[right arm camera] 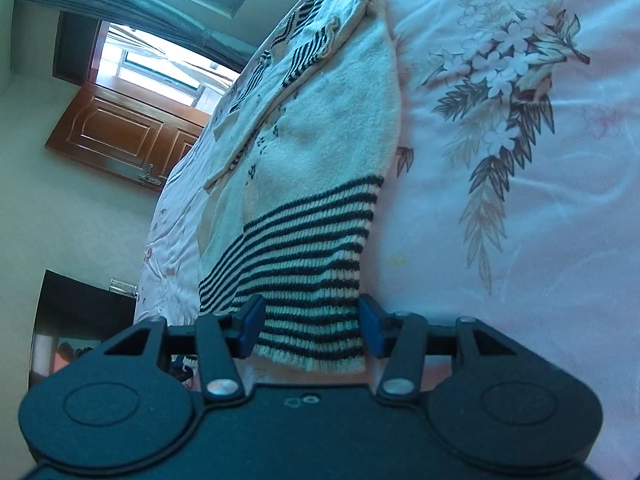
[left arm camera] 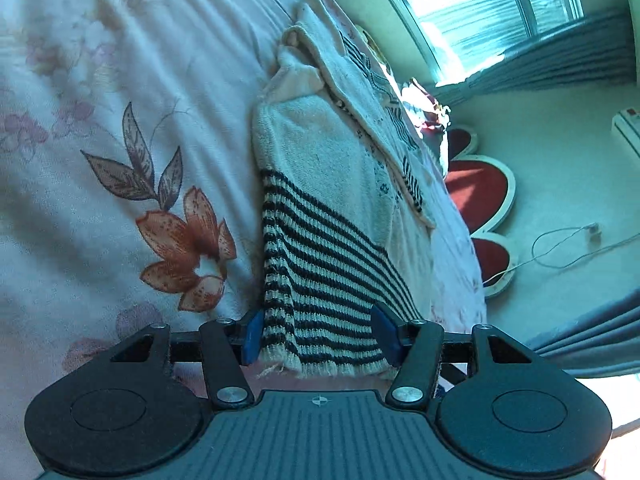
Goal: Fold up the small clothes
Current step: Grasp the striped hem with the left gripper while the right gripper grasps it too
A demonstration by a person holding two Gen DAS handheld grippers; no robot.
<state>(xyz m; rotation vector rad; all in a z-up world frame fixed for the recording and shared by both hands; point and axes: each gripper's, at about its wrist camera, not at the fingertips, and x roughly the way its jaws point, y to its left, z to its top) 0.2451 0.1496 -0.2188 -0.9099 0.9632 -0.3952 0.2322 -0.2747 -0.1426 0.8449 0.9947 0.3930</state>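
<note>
A small white knit sweater [left arm camera: 320, 148] with a black-and-white striped hem lies flat on a floral bedsheet [left arm camera: 120, 120]. My left gripper [left arm camera: 318, 338] is open, its blue pads either side of one corner of the striped hem, not closed on it. In the right wrist view the same sweater [right arm camera: 332, 120] stretches away from me. My right gripper [right arm camera: 310, 330] is open too, straddling the other corner of the striped hem. The collar end lies far from both grippers.
The bed's edge runs just beside the sweater. Past it are a red heart-shaped rug [left arm camera: 478, 188], a white cable [left arm camera: 560, 248] on the floor, curtains and a window. The right wrist view shows a wooden door [right arm camera: 120, 128] and a dark cabinet [right arm camera: 80, 312].
</note>
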